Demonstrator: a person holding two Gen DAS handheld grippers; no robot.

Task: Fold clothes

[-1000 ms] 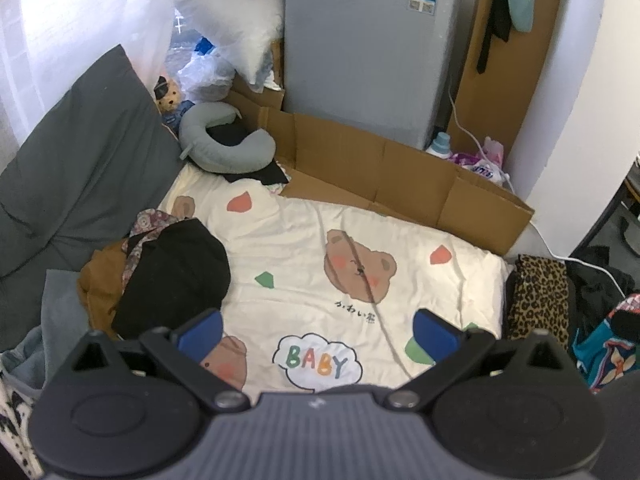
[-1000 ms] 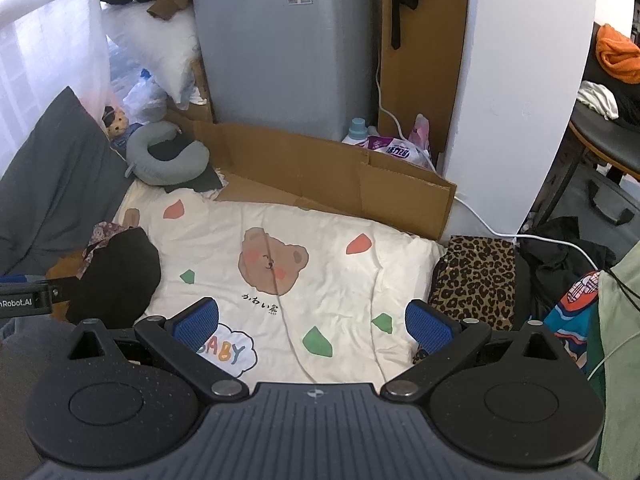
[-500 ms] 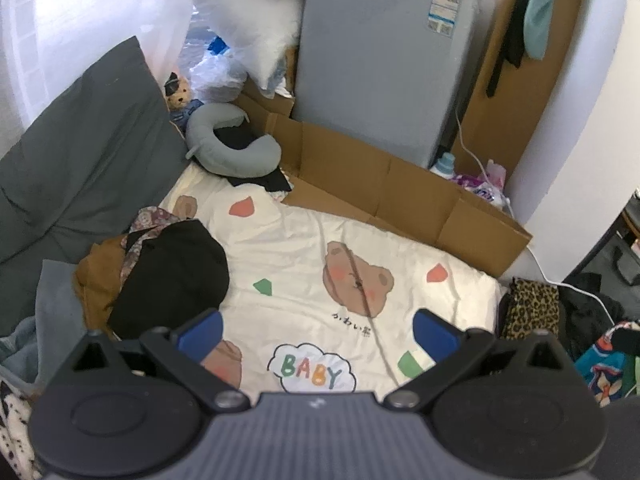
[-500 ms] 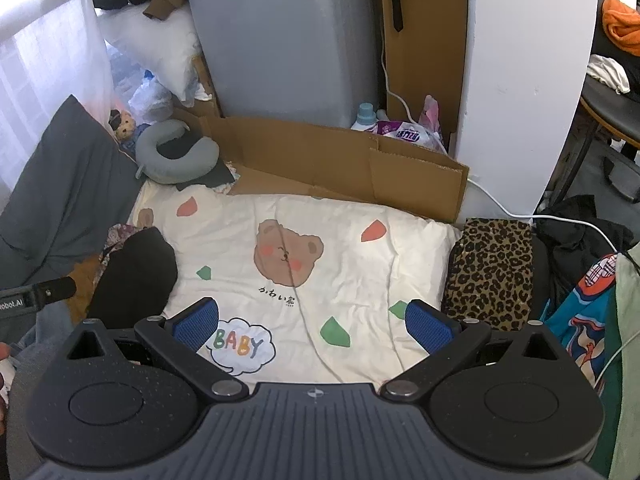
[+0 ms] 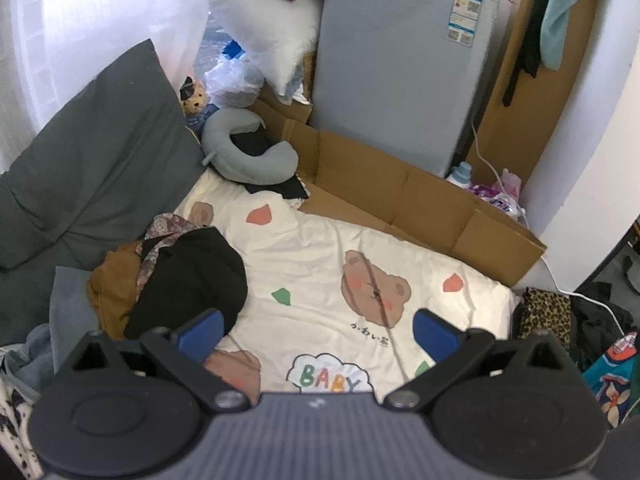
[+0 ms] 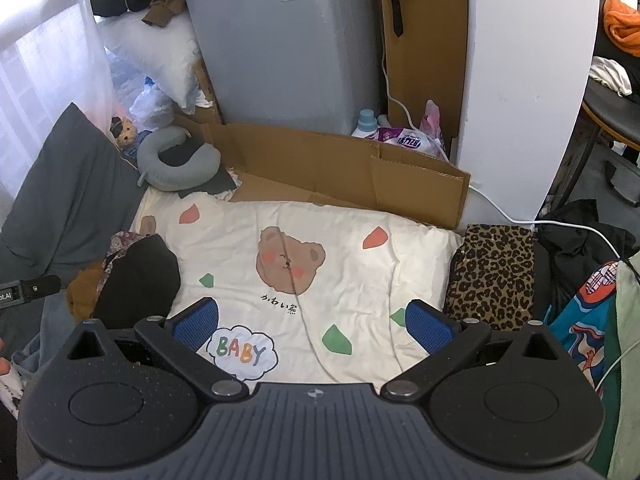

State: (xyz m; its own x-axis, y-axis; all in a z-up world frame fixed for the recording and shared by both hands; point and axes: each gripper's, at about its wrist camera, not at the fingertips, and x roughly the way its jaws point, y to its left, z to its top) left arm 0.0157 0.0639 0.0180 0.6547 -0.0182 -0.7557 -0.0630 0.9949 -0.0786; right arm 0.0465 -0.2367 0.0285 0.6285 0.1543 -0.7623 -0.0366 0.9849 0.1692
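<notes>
Fingers: both pairs spread wide and empty, the left gripper (image 5: 316, 330) and right gripper (image 6: 312, 326) held above a cream bear-print quilt (image 6: 344, 276).

Clothes: a heap (image 5: 168, 280) at the quilt's left edge, with a black garment (image 5: 196, 280) on top, a mustard-brown piece (image 5: 112, 292) under it and a floral strip (image 5: 168, 226) poking out behind. None of it looks folded. A leopard-print piece (image 6: 494, 276) lies flat and squared off the quilt's right edge; whether it is a folded garment cannot be told.

Bearing: the heap lies ahead and left of both grippers. Its near end sits just past the left gripper's left finger (image 5: 200, 332), so the left hand is judged nearer; in the right wrist view the heap (image 6: 136, 280) is farther left, beyond the finger.

Long axis: the heap runs roughly front to back along the quilt's left side.

Stage: an unfolded heap beside a bare quilt fits either a pile waiting its turn or what remains once other pieces are done.

Surroundings: dark grey cushion (image 5: 88, 152) left of the heap; grey neck pillow (image 5: 248, 152) behind; flattened cardboard (image 5: 400, 196) and a grey appliance (image 5: 400, 60) at the back.
</notes>
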